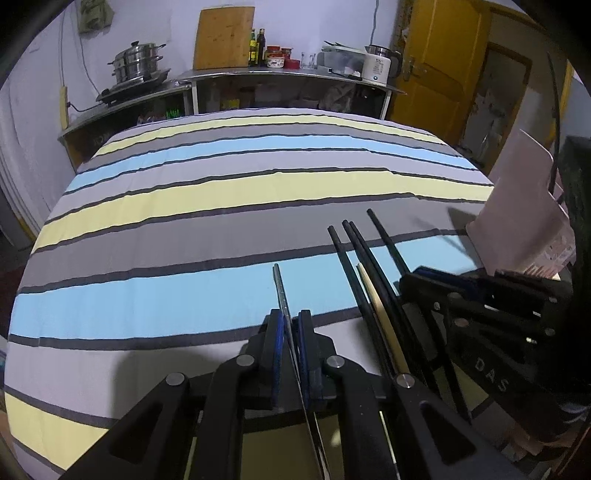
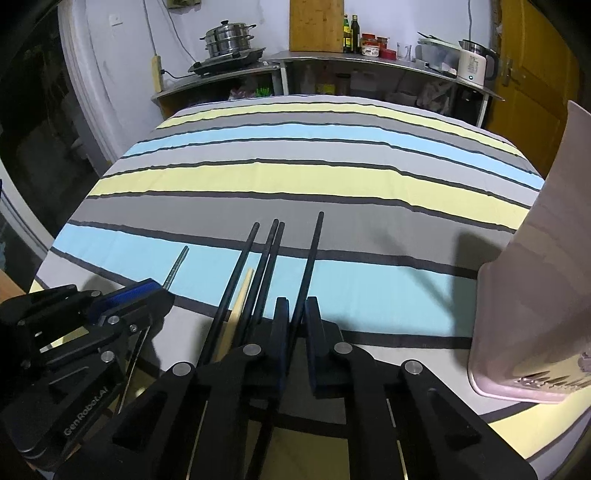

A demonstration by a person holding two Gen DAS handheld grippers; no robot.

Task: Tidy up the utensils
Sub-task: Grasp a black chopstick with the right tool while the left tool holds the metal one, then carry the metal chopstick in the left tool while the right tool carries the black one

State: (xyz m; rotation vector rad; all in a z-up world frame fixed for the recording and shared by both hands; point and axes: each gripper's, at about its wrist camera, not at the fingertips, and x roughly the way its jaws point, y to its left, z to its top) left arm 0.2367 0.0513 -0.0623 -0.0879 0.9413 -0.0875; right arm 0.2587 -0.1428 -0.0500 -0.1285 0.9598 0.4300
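Note:
My left gripper (image 1: 290, 320) is shut on a thin metal utensil handle (image 1: 280, 286) that points forward over the striped cloth. It also shows in the right wrist view (image 2: 147, 291) at the left, with the metal handle (image 2: 179, 262). My right gripper (image 2: 296, 308) is shut on one black chopstick (image 2: 313, 251). It shows in the left wrist view (image 1: 439, 277) at the right. Three more black chopsticks (image 2: 258, 258) and a pale wooden one (image 2: 242, 291) lie side by side just left of it. A pink utensil holder (image 2: 546, 266) stands at the right.
The table wears a cloth (image 2: 314, 173) striped blue, yellow and grey. Behind it, a steel counter (image 2: 351, 61) carries a steamer pot (image 2: 229, 38), a cutting board (image 2: 316, 24), bottles and a kettle (image 2: 474, 66). A yellow door (image 1: 439, 62) is at the back right.

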